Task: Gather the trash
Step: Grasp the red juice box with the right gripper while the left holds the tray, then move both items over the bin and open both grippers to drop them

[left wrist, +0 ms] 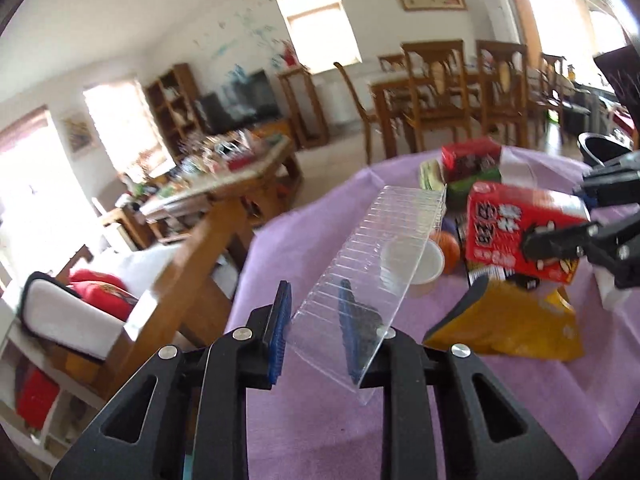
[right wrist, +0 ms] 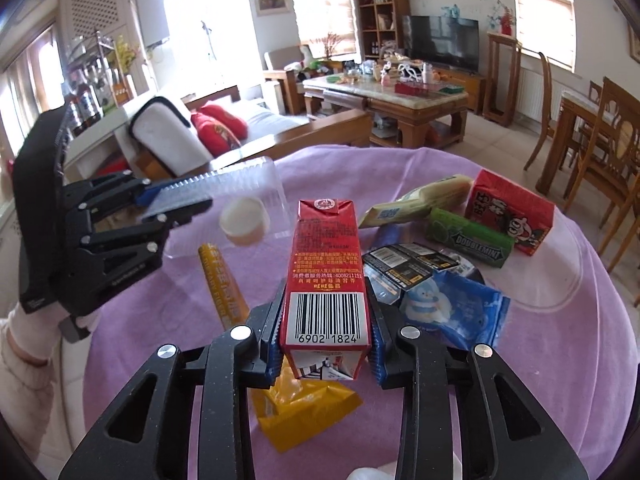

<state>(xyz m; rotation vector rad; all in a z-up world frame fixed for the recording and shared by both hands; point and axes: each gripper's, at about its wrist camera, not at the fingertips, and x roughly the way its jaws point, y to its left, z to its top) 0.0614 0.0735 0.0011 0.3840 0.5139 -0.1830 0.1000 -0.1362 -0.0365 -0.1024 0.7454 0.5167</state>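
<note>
A red drink carton (right wrist: pixel 326 280) is clamped between the right tool's (right wrist: pixel 325 344) blue pads, held above the yellow wrapper (right wrist: pixel 296 400) on the purple-covered table (right wrist: pixel 560 320). A clear plastic tray (left wrist: pixel 372 264) is gripped by the left tool (left wrist: pixel 316 320), apparently lifted off the table. A paper cup (right wrist: pixel 245 220) is seen behind it.

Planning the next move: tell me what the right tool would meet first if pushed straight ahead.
The right tool, shut on the red carton, points toward the black packet and green Doublemint pack; the packet probably comes first, though depth is unclear.
</note>
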